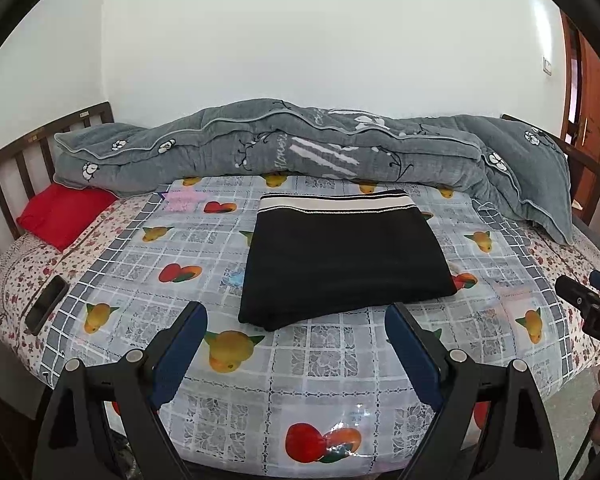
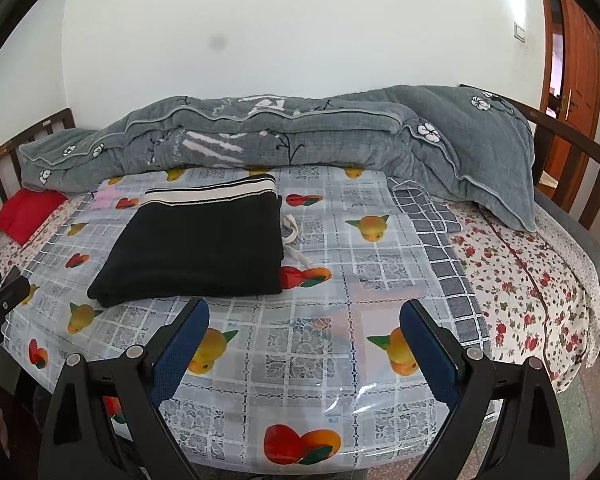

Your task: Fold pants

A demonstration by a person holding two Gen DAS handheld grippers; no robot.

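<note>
Black pants (image 1: 340,260) lie folded into a flat rectangle on the fruit-print plastic cover (image 1: 300,360) of the bed, with the black-and-white striped waistband at the far edge. They also show in the right wrist view (image 2: 196,244), with a white drawstring (image 2: 292,232) sticking out at their right side. My left gripper (image 1: 296,320) is open and empty, just short of the pants' near edge. My right gripper (image 2: 304,320) is open and empty, to the right of the pants and nearer than them. Its side shows in the left wrist view (image 1: 588,300).
A rumpled grey quilt (image 1: 300,148) lies along the far side of the bed. A red pillow (image 1: 60,212) sits at the far left by the wooden headboard (image 1: 16,168). A dark phone (image 1: 46,304) lies on the floral sheet at left. A wooden door (image 2: 572,80) stands at right.
</note>
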